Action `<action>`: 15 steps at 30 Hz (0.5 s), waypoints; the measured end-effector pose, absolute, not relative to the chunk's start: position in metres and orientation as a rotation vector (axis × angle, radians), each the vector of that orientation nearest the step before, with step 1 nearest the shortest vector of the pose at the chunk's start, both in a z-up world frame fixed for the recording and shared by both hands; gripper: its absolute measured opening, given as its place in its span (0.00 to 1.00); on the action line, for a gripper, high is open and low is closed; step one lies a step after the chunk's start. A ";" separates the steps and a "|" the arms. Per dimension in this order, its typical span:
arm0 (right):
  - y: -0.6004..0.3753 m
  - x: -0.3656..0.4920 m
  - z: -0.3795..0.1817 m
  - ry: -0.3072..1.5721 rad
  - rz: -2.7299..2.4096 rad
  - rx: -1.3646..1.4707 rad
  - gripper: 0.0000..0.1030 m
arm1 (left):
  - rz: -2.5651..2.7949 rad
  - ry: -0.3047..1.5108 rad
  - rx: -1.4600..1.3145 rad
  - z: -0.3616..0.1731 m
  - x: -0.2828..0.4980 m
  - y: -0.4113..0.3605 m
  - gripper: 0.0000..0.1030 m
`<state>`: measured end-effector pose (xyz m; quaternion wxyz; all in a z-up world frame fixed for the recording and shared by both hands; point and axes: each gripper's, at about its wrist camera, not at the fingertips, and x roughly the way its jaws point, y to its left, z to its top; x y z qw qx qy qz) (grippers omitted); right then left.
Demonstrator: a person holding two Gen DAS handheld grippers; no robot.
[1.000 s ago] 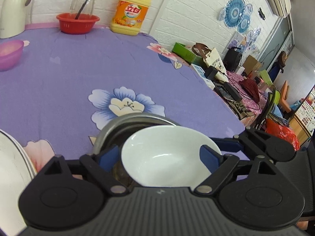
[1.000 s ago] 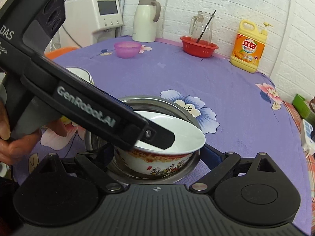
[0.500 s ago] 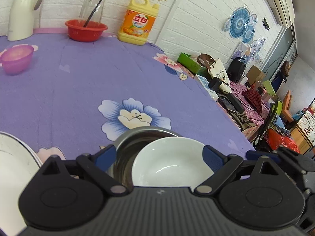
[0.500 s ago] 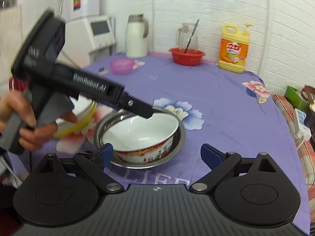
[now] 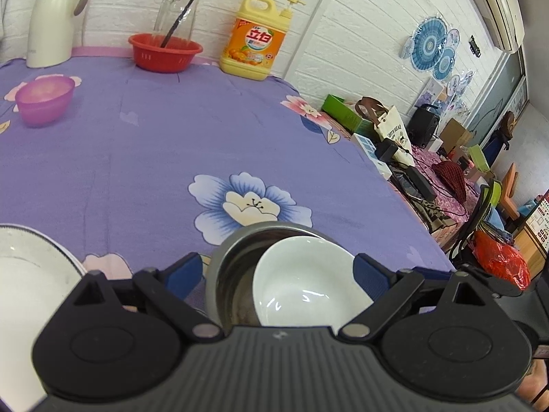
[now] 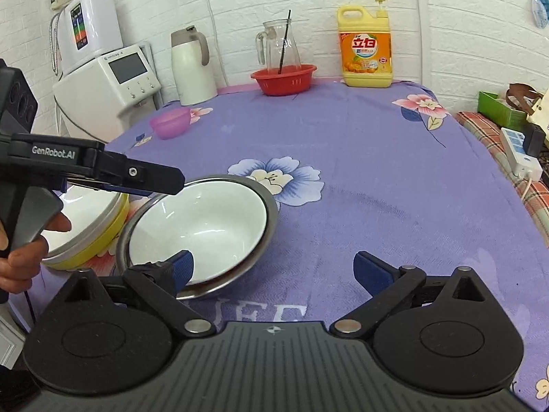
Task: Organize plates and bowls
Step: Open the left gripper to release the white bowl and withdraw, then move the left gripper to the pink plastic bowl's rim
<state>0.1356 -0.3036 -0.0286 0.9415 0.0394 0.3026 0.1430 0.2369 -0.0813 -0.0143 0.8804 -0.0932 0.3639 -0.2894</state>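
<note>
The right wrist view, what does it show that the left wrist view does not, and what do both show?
Only the right wrist view: the left tongs from the side above the stacked bowls, the hand that holds them, the yellow bowl and the white machine.

Only the left wrist view: the cluttered side table and the blue wall fans.

Both: the white bowl inside the steel bowl, the purple bowl, the red basket and the detergent bottle.

A glossy white ceramic bowl [image 6: 202, 226] sat in a brushed-metal basin [image 6: 264, 240] on matt purple floral cloth [image 6: 377, 206].
</note>
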 end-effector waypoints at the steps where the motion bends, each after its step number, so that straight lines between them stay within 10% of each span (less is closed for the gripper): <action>1: -0.303 0.135 -0.025 0.604 0.292 0.079 1.00 | -0.600 0.757 -0.192 -0.013 0.237 -0.080 0.90; 15: -0.280 0.171 0.000 0.684 0.327 0.255 1.00 | -0.444 0.726 -0.250 -0.001 0.256 0.000 0.94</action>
